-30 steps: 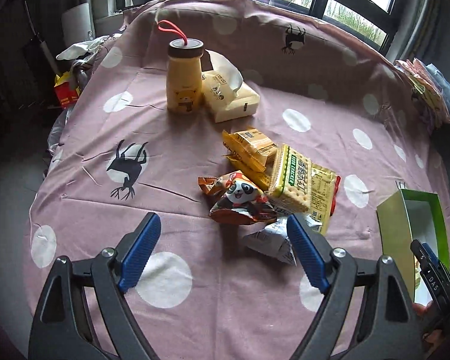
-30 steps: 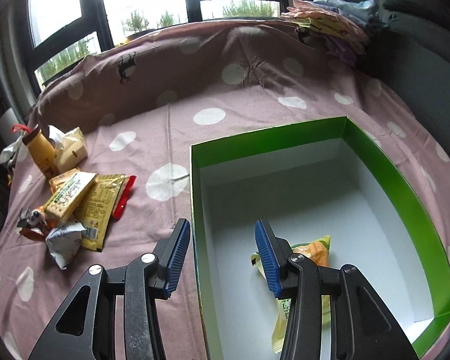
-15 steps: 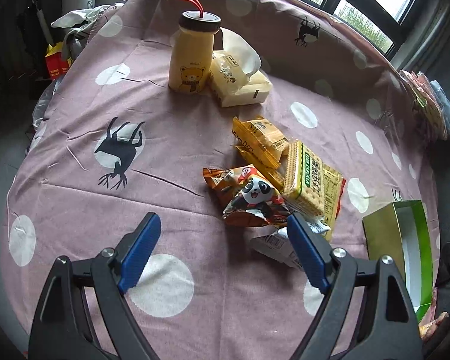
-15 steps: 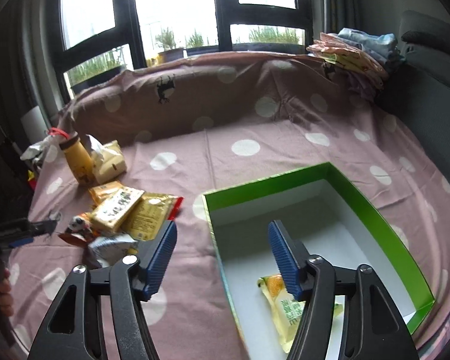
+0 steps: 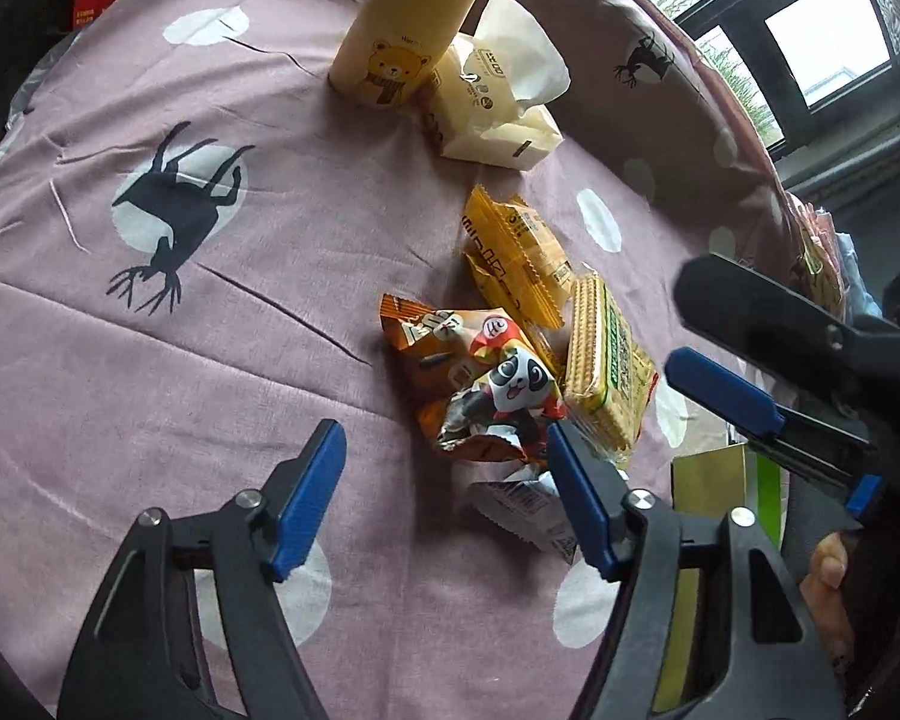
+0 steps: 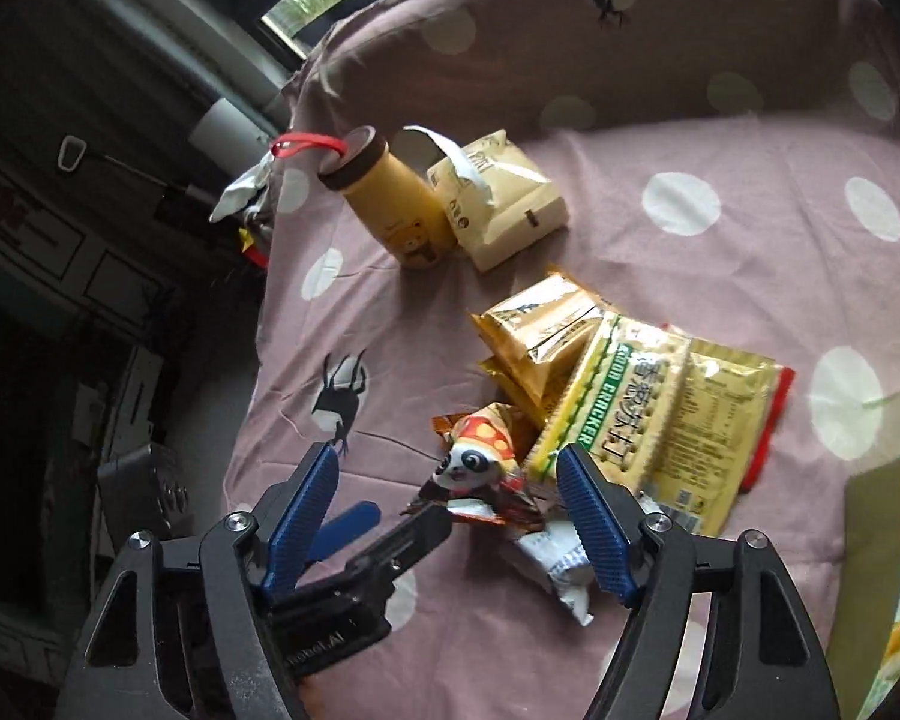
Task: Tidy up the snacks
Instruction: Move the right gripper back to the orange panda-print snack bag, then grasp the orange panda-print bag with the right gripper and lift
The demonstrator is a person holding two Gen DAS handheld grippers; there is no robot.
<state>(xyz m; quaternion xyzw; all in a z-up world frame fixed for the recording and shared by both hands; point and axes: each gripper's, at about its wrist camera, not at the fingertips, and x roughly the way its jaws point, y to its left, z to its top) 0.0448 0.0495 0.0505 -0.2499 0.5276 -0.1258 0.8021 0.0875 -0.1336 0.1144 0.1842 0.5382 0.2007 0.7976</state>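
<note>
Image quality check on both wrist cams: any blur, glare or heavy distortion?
Left wrist view: sharp on the panda snack bag, strong fisheye bending, window blown out top right. Right wrist view: softer overall, green box smeared at the right edge, dark vignette on the left.

A yellow bear bottle (image 5: 403,39) stands beside what looks like a tissue pack (image 5: 492,114) on the spotted cloth (image 5: 150,324).

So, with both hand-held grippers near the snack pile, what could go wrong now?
1. The left hand-held gripper and right hand-held gripper, both open and empty, may collide over the panda snack bag.
2. Grabbing that bag may drag the silver packet it overlaps.
</note>
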